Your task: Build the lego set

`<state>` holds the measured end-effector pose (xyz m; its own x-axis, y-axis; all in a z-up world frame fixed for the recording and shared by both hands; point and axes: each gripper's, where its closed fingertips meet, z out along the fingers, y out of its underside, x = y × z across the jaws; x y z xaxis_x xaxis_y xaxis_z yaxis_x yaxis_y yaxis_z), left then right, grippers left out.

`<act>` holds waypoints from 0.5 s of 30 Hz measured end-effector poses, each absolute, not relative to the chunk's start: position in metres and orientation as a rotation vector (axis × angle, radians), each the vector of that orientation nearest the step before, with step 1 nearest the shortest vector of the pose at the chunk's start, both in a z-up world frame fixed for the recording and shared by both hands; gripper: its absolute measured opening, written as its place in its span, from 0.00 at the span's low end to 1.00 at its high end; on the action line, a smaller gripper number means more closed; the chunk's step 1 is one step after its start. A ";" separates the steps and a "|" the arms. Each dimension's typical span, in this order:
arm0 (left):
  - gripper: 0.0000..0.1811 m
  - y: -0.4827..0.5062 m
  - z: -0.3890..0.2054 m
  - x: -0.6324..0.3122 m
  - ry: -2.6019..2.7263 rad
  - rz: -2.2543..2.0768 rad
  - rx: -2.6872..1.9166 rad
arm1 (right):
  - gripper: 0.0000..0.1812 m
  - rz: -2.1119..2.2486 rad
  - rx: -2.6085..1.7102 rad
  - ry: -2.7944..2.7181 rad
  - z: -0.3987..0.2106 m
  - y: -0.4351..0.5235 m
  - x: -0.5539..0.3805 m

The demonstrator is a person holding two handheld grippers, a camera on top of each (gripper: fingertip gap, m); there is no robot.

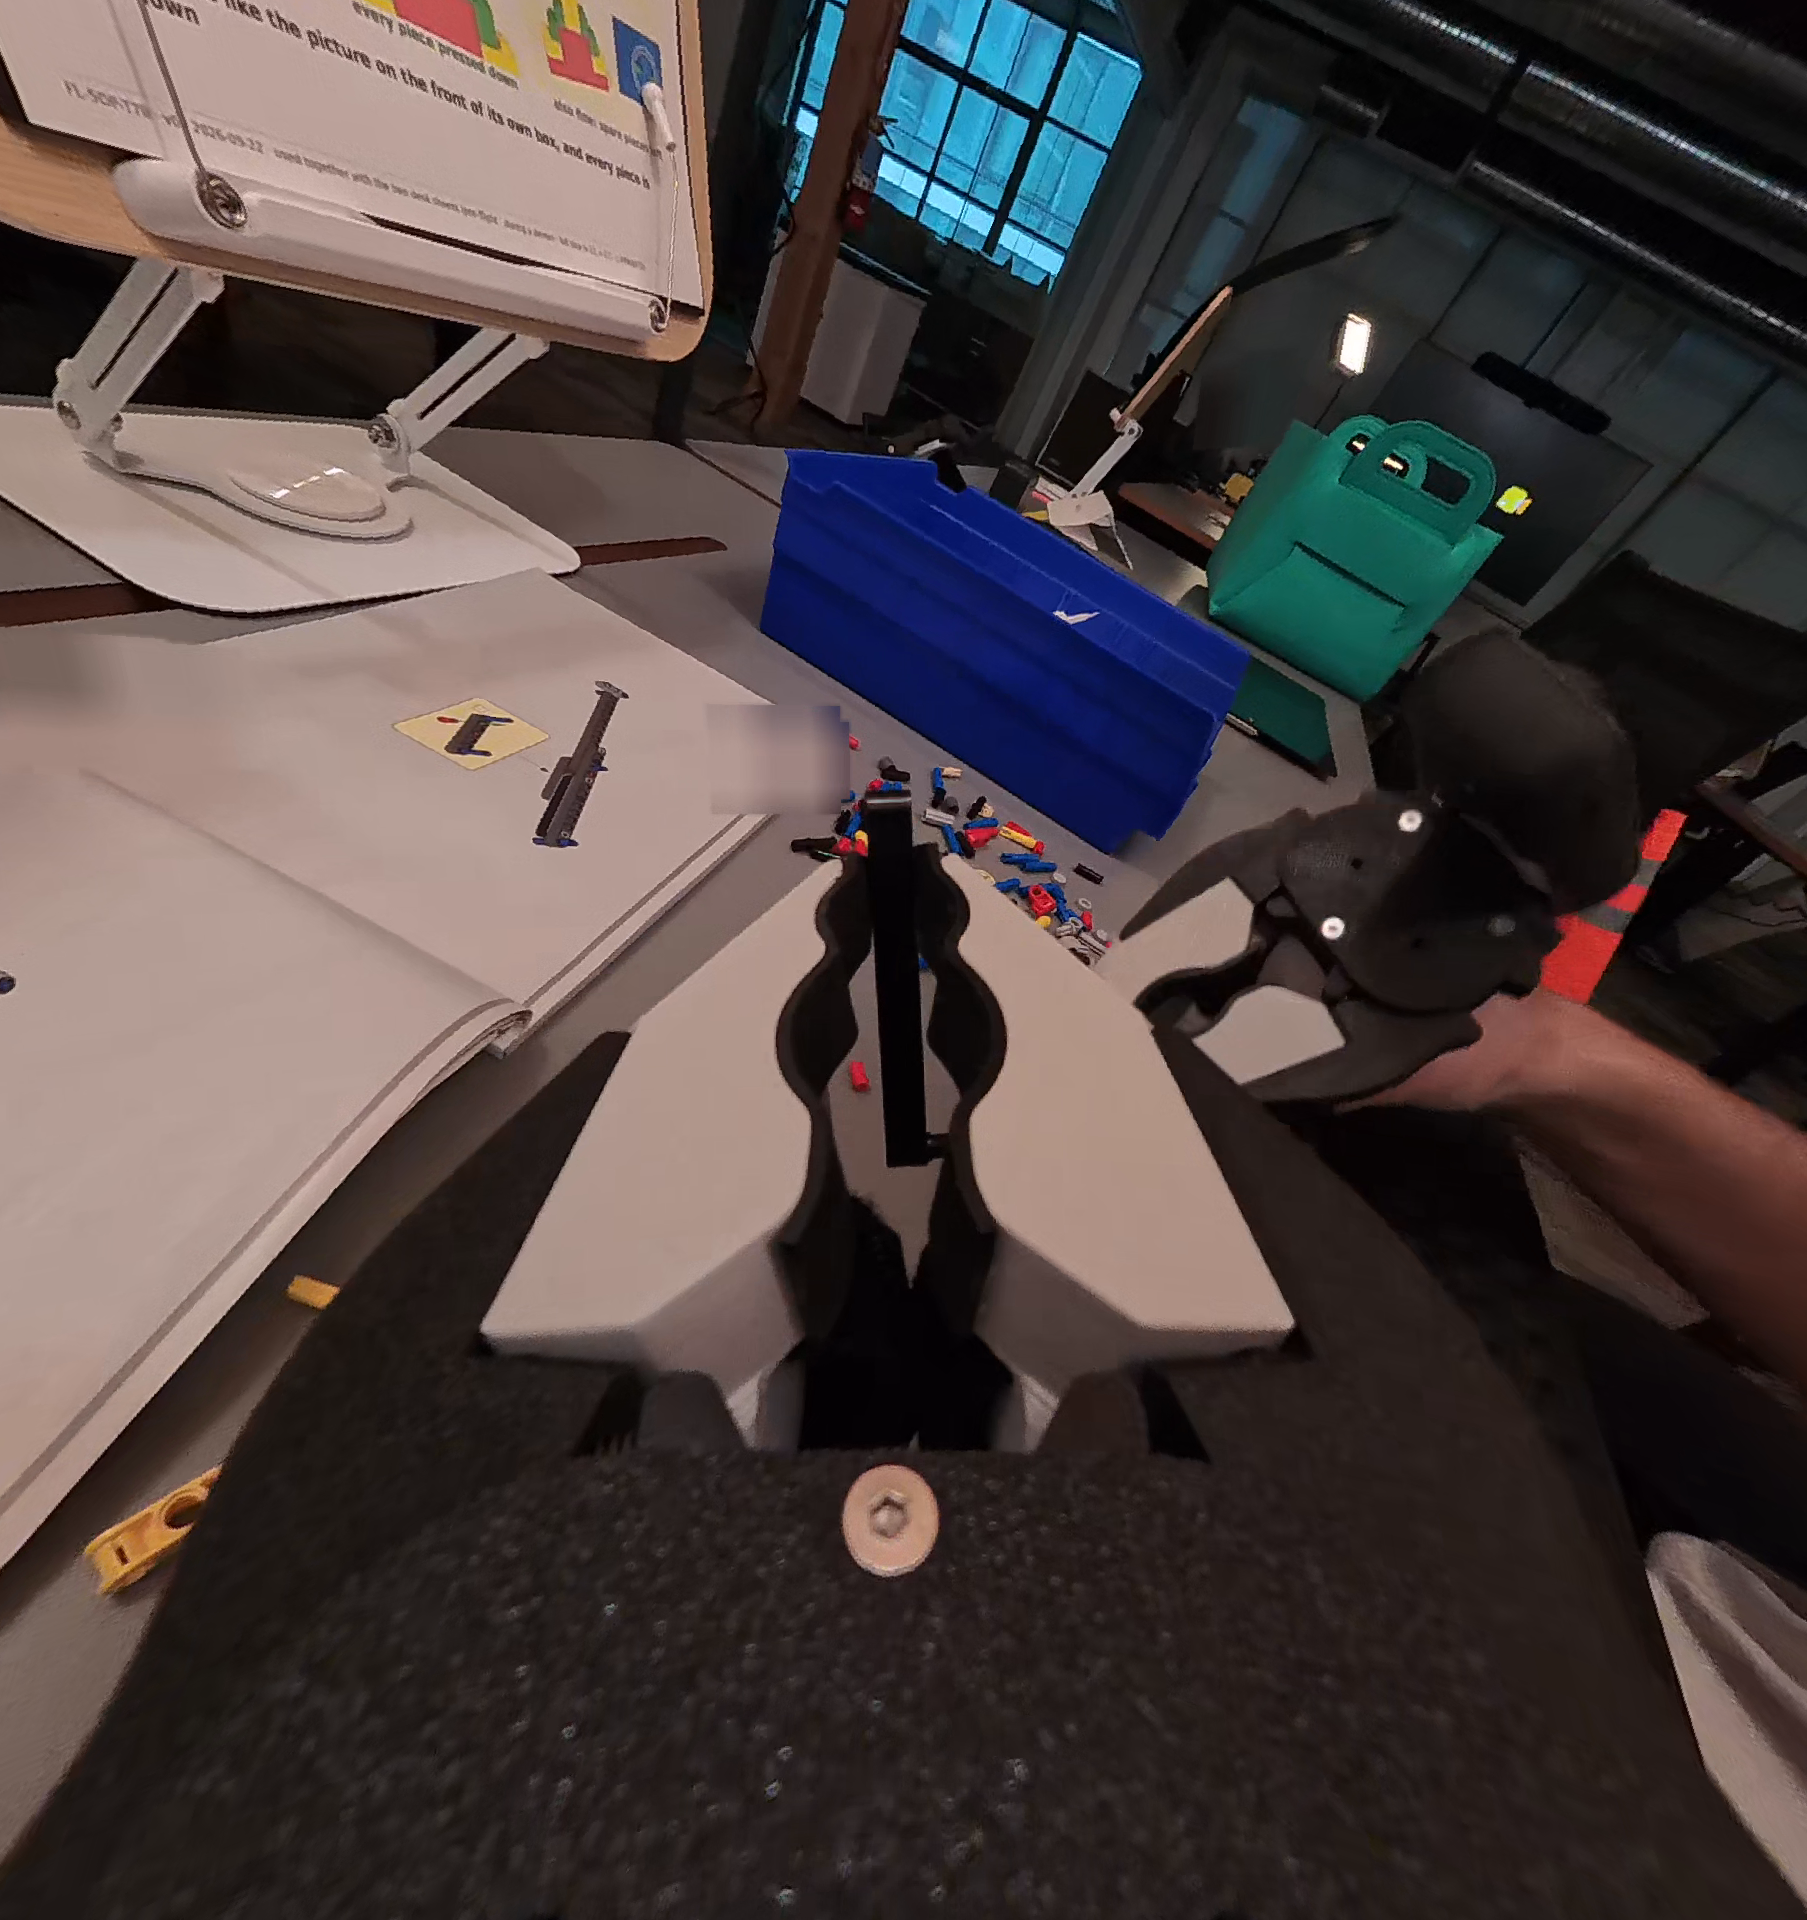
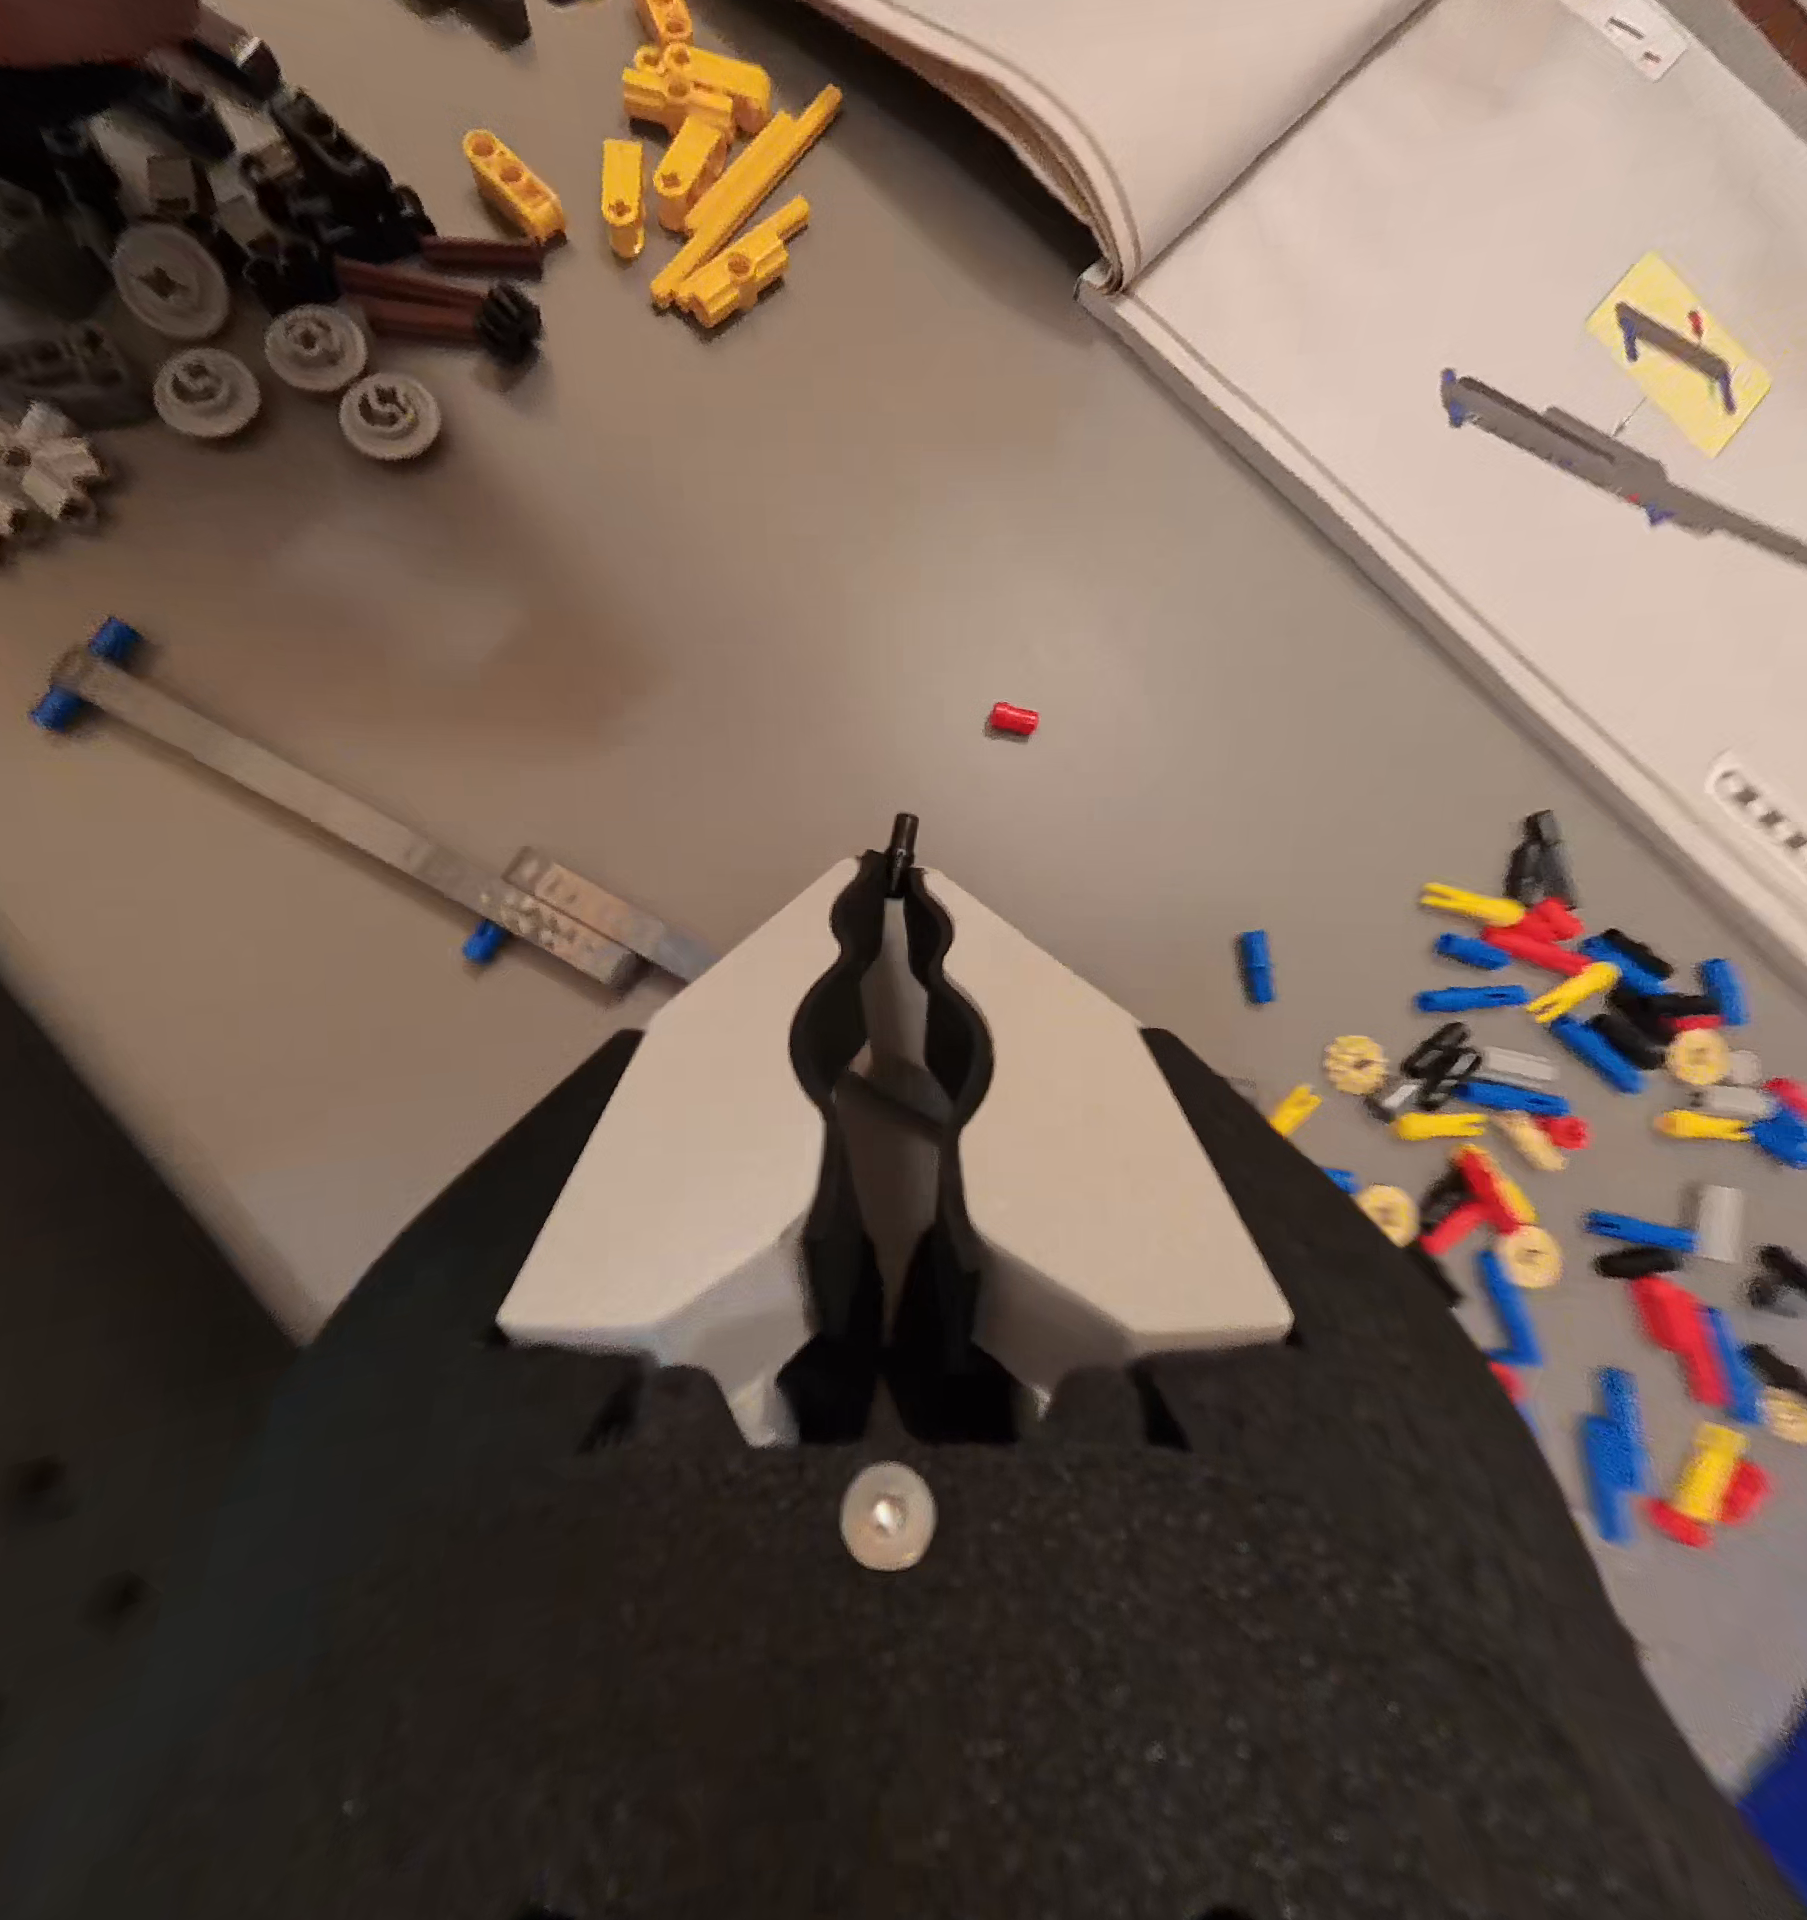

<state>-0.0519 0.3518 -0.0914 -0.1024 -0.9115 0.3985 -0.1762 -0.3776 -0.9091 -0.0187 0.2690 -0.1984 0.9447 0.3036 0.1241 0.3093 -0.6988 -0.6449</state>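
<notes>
Lego beam (image 1: 897, 977), long and black, is gripped in the left tongs (image 1: 894, 883) above the table (image 2: 670, 644); the right tongs (image 2: 897, 883) pinch a small black pin (image 2: 900, 837). Next, probably, the pin must be pressed into a beam hole, needing careful alignment.

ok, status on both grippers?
Left gripper shut on black beam. Right gripper shut on black pin. Grippers apart, nothing between; red pin loose on table.

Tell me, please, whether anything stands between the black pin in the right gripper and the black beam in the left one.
Nothing visible does. The left gripper holds the black beam, the right gripper pinches the black pin, and the left wrist view shows only open air between them.
</notes>
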 end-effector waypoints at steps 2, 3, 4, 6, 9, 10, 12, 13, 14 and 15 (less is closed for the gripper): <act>0.03 0.353 -0.091 -0.052 1.210 -1.521 -1.554 | 0.02 -0.025 -2.455 -0.575 -0.186 0.265 -0.009; 0.03 0.355 -0.090 -0.052 1.199 -1.512 -1.552 | 0.02 -0.016 -2.523 -0.645 -0.183 0.264 -0.002; 0.03 0.358 -0.089 -0.053 1.185 -1.501 -1.555 | 0.02 0.004 -2.634 -0.729 -0.184 0.260 0.006; 0.03 0.370 -0.087 -0.055 1.130 -1.475 -1.568 | 0.02 -0.019 -2.789 -0.905 -0.186 0.265 0.026; 0.03 0.390 -0.081 -0.063 1.047 -1.442 -1.565 | 0.02 0.046 -3.012 -1.078 -0.190 0.281 0.045; 0.03 0.397 -0.078 -0.067 1.019 -1.424 -1.558 | 0.02 0.054 -3.104 -1.118 -0.189 0.286 0.051; 0.03 0.407 -0.072 -0.073 0.977 -1.406 -1.536 | 0.02 0.034 -3.218 -1.213 -0.189 0.298 0.060; 0.03 0.412 -0.070 -0.076 0.962 -1.396 -1.531 | 0.02 0.016 -3.265 -1.280 -0.190 0.302 0.063; 0.03 0.416 -0.070 -0.078 0.947 -1.383 -1.531 | 0.02 -0.057 -3.282 -1.354 -0.193 0.308 0.070; 0.03 0.419 -0.069 -0.079 0.938 -1.375 -1.532 | 0.02 -0.082 -3.307 -1.407 -0.196 0.311 0.072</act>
